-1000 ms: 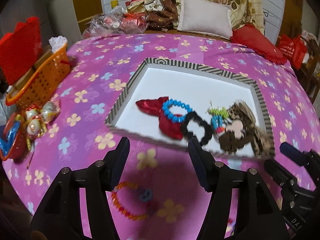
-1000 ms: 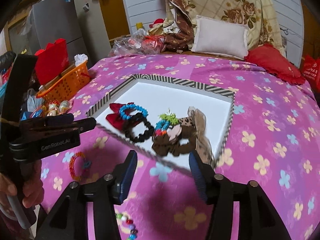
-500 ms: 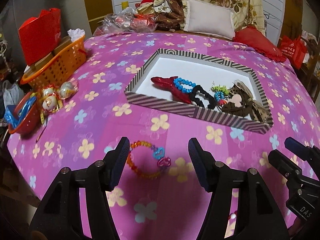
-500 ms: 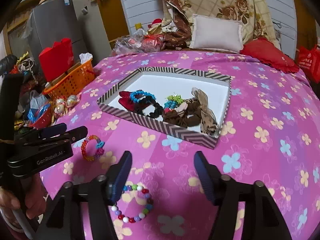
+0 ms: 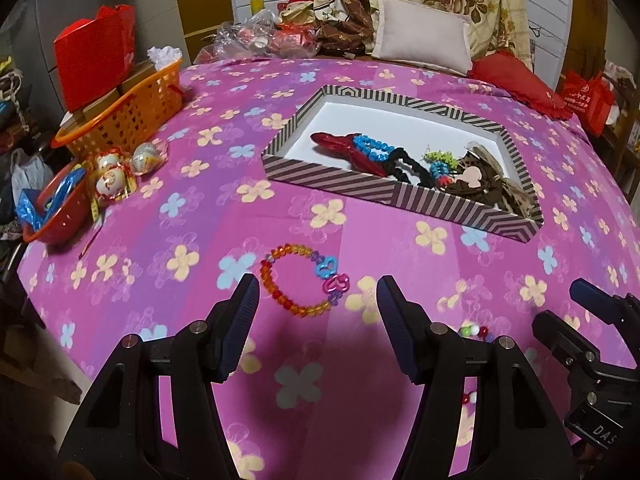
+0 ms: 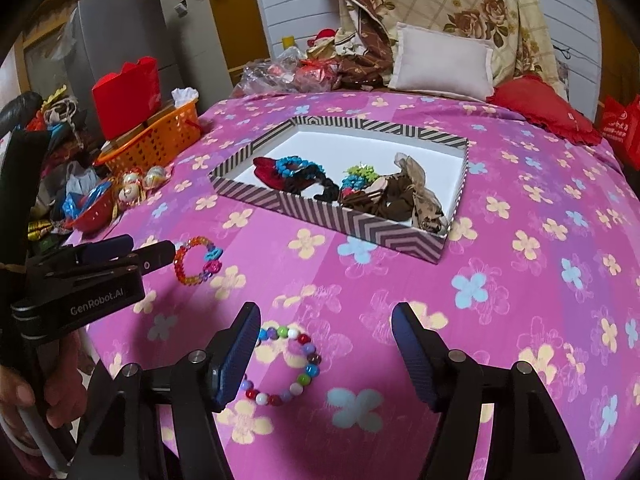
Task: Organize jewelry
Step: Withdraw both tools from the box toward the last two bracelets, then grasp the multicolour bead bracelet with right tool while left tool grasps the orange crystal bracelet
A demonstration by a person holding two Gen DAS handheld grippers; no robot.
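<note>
Orange-beaded bracelet [image 5: 305,280]: laid flat on the bed just ahead of the left gripper [image 5: 318,294], between its wide, empty jaws. Multicoloured bracelet [image 6: 282,364]: likewise placed within the right gripper [image 6: 322,330], also wide.

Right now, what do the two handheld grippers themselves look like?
Both are matte black with two angular fingers, ribbed dark blue pads and silver pivot pins. The left gripper reads "GenRobot.AI" in white on its side; the right gripper looks the same. A bare hand holds the left one.
</note>
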